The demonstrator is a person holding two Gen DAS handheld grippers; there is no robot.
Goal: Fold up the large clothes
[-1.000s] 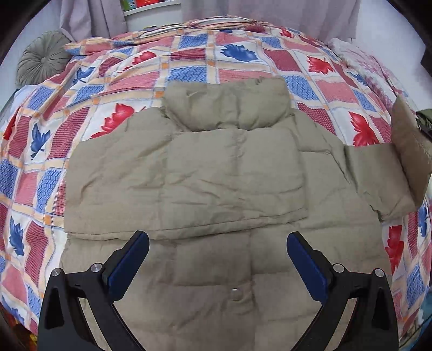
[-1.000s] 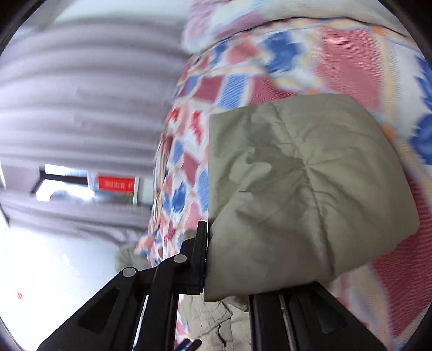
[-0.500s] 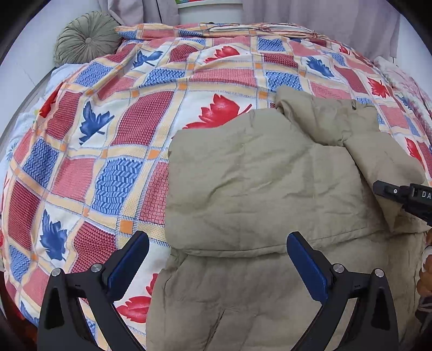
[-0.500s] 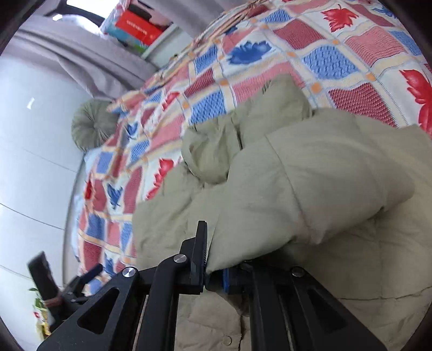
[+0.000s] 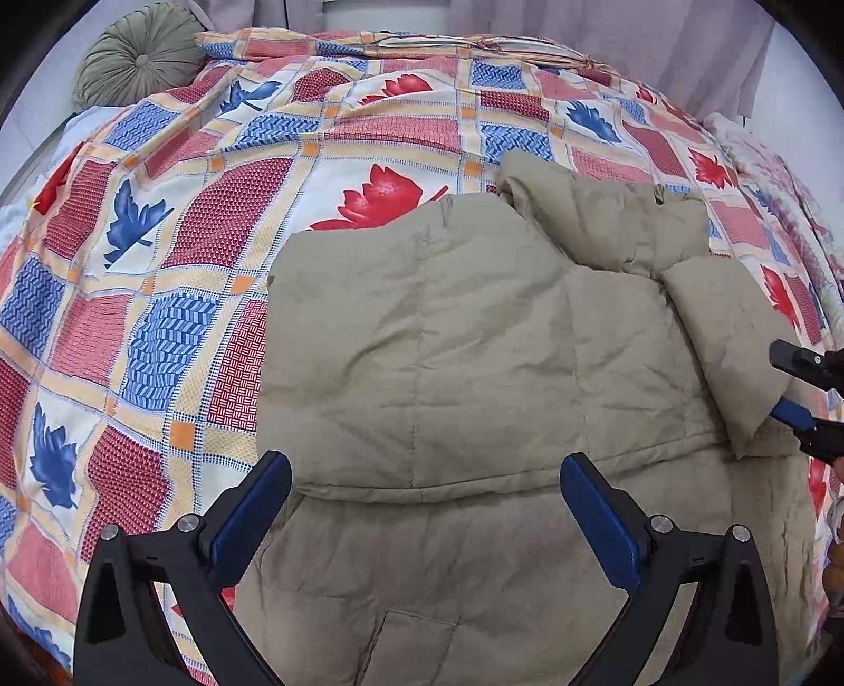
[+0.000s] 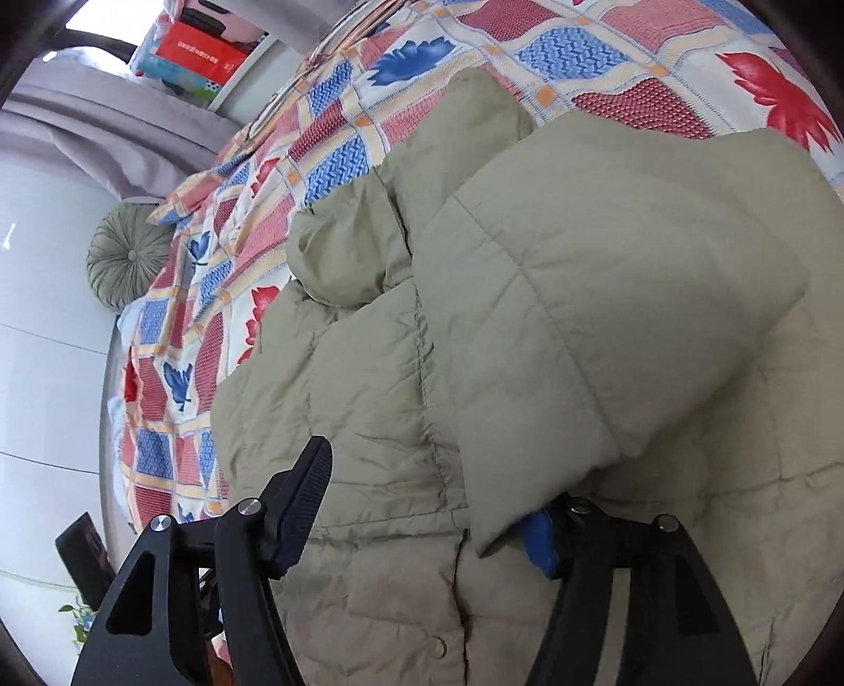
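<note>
A bed fills the room, spread with a patchwork quilt (image 5: pixel 221 221) of red and blue leaves; a round green cushion (image 5: pixel 138 62) sits at eleven o'clock; grey curtains (image 5: pixel 606 31) hang at twelve; a shelf of bright boxes (image 6: pixel 198 50) catches daylight; pale walls.

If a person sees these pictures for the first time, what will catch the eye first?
First, the puffy beige jacket, spread in the middle of the bed. Under it lies the bright quilt with red and blue leaves. At the jacket's right side, the right gripper is opening around the folded-in sleeve.
</note>
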